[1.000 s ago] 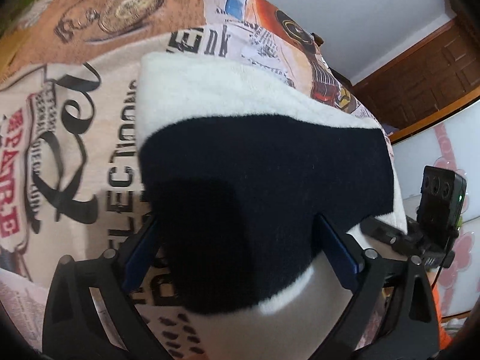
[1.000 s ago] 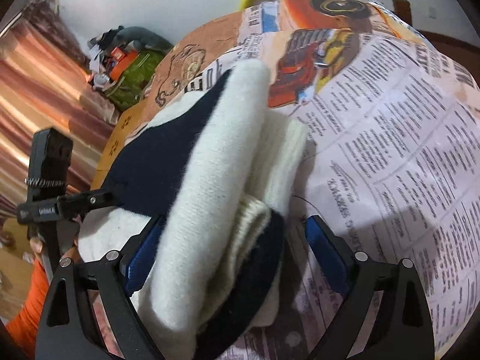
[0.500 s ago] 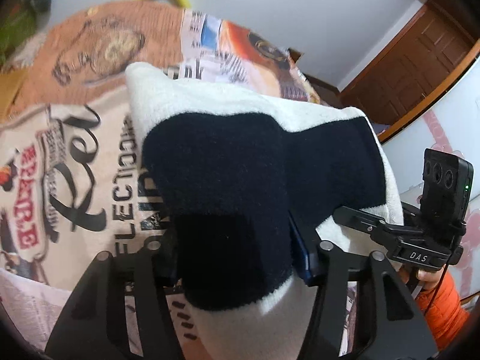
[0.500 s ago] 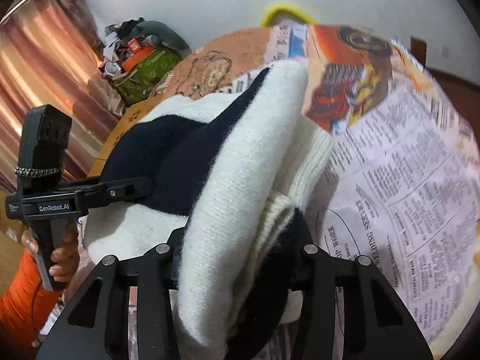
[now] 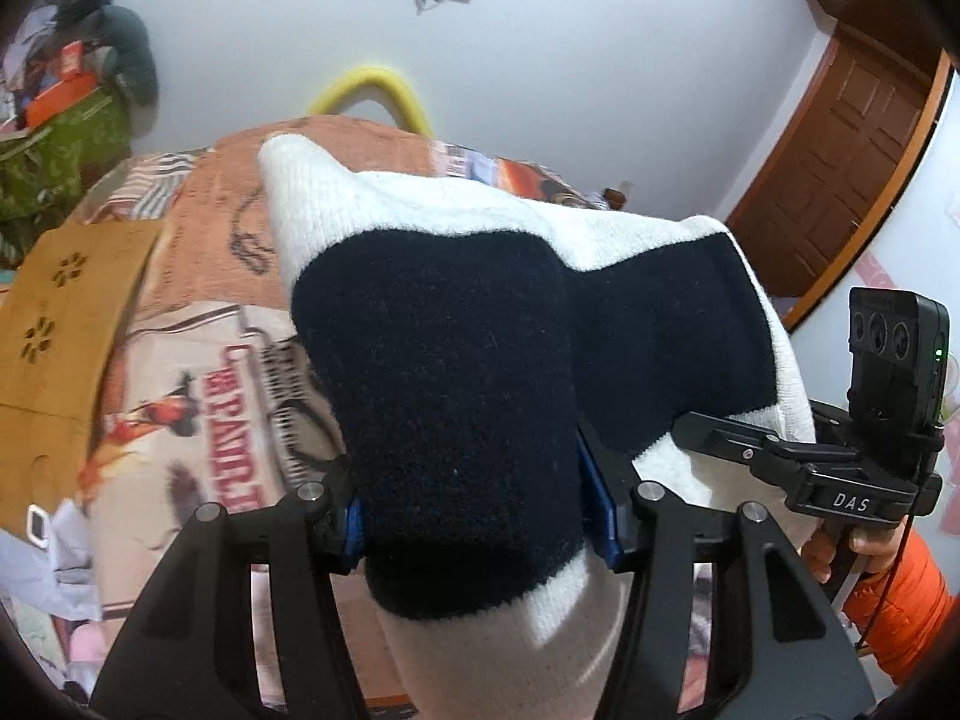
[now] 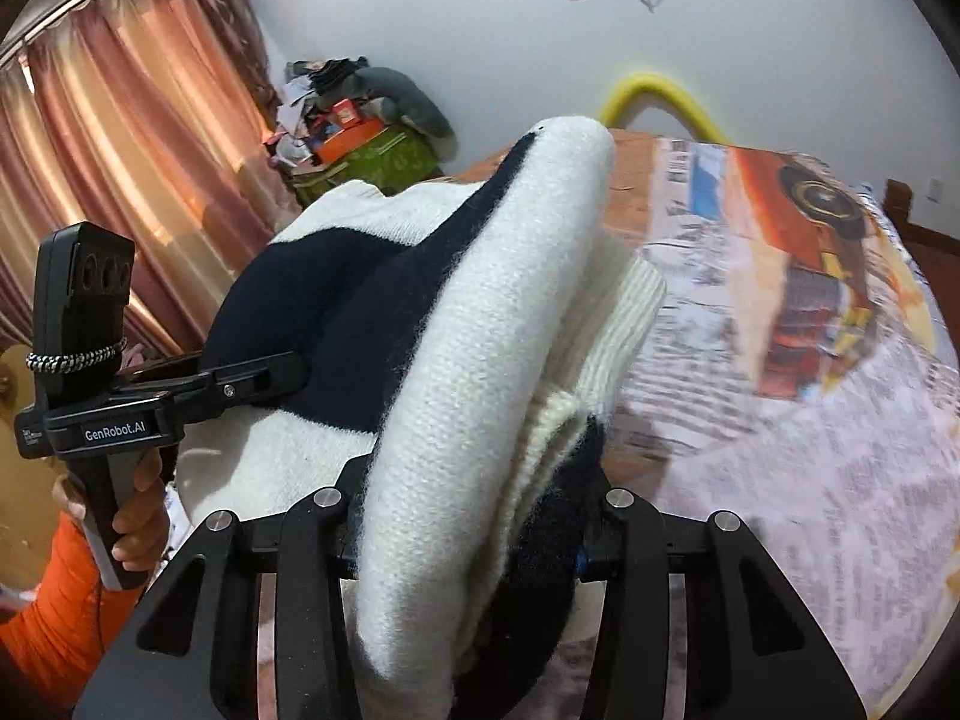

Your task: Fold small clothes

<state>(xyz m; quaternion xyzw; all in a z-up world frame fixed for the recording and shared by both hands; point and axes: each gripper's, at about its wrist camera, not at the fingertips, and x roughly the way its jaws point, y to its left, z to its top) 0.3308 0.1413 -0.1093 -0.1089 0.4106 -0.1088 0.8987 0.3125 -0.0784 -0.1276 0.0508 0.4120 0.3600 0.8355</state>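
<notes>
Above the bed with the newspaper-print cover (image 6: 810, 450), the white and dark navy knitted garment (image 5: 480, 312) is hanging between both claws. The left claw (image 5: 480, 522) is clamping on its navy fold, and the right claw (image 6: 468, 534) is clamping on a thick white and navy bundle at the other end. A hand in an orange sleeve (image 6: 132, 510) is holding the left claw's handle.

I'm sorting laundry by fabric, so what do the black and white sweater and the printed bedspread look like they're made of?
Sweater: soft fuzzy knit, likely wool or acrylic; visible ribbing and nap. Bedspread: smooth, thin printed cloth, probably cotton or polyester; flat matte surface.
</notes>
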